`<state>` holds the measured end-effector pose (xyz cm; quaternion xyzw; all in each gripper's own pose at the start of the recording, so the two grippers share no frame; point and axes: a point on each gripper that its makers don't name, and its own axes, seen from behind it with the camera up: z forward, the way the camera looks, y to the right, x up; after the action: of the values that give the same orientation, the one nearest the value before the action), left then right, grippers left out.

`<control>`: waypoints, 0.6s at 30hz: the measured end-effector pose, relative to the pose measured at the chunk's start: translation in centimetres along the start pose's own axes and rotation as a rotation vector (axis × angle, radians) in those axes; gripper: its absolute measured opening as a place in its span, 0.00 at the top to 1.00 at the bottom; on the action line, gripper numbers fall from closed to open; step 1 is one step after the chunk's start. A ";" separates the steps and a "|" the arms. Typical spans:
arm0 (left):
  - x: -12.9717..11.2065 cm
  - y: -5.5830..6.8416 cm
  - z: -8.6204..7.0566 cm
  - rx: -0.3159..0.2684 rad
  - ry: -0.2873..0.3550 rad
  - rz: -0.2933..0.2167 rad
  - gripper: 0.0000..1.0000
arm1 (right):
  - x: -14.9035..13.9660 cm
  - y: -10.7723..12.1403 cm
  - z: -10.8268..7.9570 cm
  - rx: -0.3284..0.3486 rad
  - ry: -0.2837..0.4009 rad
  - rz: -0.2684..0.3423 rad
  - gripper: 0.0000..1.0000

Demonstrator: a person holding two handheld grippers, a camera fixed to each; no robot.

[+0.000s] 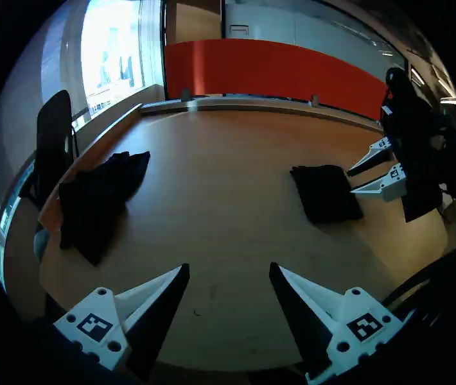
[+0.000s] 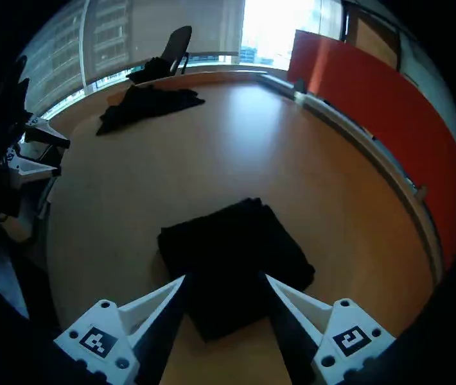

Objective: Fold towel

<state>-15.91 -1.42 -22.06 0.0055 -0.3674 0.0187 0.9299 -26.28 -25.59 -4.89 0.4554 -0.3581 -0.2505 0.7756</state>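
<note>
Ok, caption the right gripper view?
Right gripper, jaws open, poised at a folded black towel on the wooden table; crumpled dark cloth beyond.

office | long wooden table (image 1: 228,167) | red partition (image 1: 273,67) | office chair (image 1: 51,151) | large windows (image 1: 112,51)

1. Table (image 1: 228,173): wooden, long, with a raised rail along its far edge.
2. Screen (image 1: 273,67): red, standing just behind that rail.
3. Chair (image 1: 54,138): black, at the table's end (back upright).
4. Window (image 1: 109,54): bright, behind the chair.
</note>
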 end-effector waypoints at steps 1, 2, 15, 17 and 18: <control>0.0 0.0 0.0 0.000 0.000 0.001 0.08 | -0.4 0.0 0.0 -0.002 -0.004 0.004 0.23; 0.0 0.0 0.0 0.000 0.000 0.002 0.08 | -0.7 -0.1 -0.1 -0.004 -0.008 0.008 0.23; 0.2 0.3 0.2 -0.008 0.001 0.012 0.08 | -4.4 -0.2 -0.7 -0.037 -0.049 0.057 0.23; 0.2 0.3 0.2 -0.007 0.001 0.011 0.08 | -5.0 -0.3 -0.7 -0.038 -0.056 0.064 0.23; 0.2 0.2 0.2 -0.007 0.002 0.011 0.08 | -5.2 -0.4 -0.7 -0.038 -0.058 0.068 0.23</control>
<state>-15.89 -1.17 -21.77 0.0003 -0.3667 0.0228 0.9301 -28.98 -21.65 -7.16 0.4207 -0.3909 -0.2441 0.7814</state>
